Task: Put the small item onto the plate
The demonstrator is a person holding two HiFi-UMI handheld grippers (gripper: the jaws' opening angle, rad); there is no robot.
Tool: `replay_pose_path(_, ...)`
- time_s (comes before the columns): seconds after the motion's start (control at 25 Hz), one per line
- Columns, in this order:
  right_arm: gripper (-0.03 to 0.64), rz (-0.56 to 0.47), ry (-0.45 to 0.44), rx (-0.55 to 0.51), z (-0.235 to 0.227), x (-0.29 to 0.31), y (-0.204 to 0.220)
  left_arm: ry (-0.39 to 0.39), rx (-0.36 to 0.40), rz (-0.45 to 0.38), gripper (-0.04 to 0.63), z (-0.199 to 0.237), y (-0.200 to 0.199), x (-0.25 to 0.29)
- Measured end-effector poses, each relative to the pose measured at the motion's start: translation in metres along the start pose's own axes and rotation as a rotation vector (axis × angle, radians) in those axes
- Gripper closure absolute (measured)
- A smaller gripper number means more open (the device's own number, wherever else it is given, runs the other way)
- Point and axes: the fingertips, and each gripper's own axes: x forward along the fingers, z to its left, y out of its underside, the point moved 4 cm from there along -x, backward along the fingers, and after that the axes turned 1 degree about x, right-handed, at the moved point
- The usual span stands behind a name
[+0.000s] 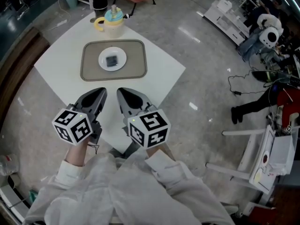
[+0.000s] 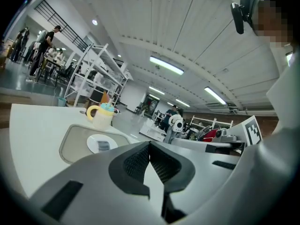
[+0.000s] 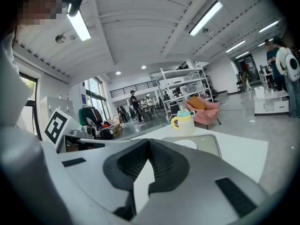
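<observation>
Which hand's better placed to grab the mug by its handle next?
Left, probably: the handle of the mug sticks out on the side of the left gripper. The right gripper is equally far back; both are shut and empty.

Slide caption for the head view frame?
The small dark item lies on the white plate in the tray; left gripper and right gripper, both shut and empty, hover short of it.
</observation>
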Motion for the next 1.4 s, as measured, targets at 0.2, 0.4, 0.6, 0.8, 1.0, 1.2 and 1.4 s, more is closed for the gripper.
replay_pose_path(0.2, 0.601, -0.011, -0.053, 0.018, -0.002, -0.011, 0.007, -0.038, -0.046, -0.035, 0.584, -0.020, 0.015, -0.007)
replay_pose_path(0.4, 0.601, -0.015, -0.109, 0.023, 0.008, -0.022, 0.012, -0.041, -0.045, -0.002, 0.584, -0.031, 0.027, -0.013)
replay_pose_path(0.6, 0.601, 0.005, -0.148, 0.008, 0.011, -0.025, 0.017, -0.044, -0.025, 0.027, 0.584, -0.038, 0.033, -0.008)
replay_pose_path(0.8, 0.601, -0.004, -0.145, 0.028, 0.002, -0.034, 0.015, -0.037, 0.005, 0.054, 0.584, -0.044, 0.036, 0.000)
replay_pose_path(1.0, 0.601, 0.005, -0.136, 0.013, -0.001, -0.036, 0.022, -0.055, -0.016, 0.059, 0.584, -0.041, 0.040, -0.001)
replay_pose_path(1.2, 0.601, 0.006, -0.133, 0.024, -0.003, -0.035, 0.025, -0.064, -0.007, 0.071, 0.584, -0.038, 0.044, -0.001)
replay_pose_path(1.4, 0.601, 0.017, -0.147, 0.022, -0.002, -0.034, 0.031, -0.050, -0.016, 0.082, 0.584, -0.042, 0.050, 0.003)
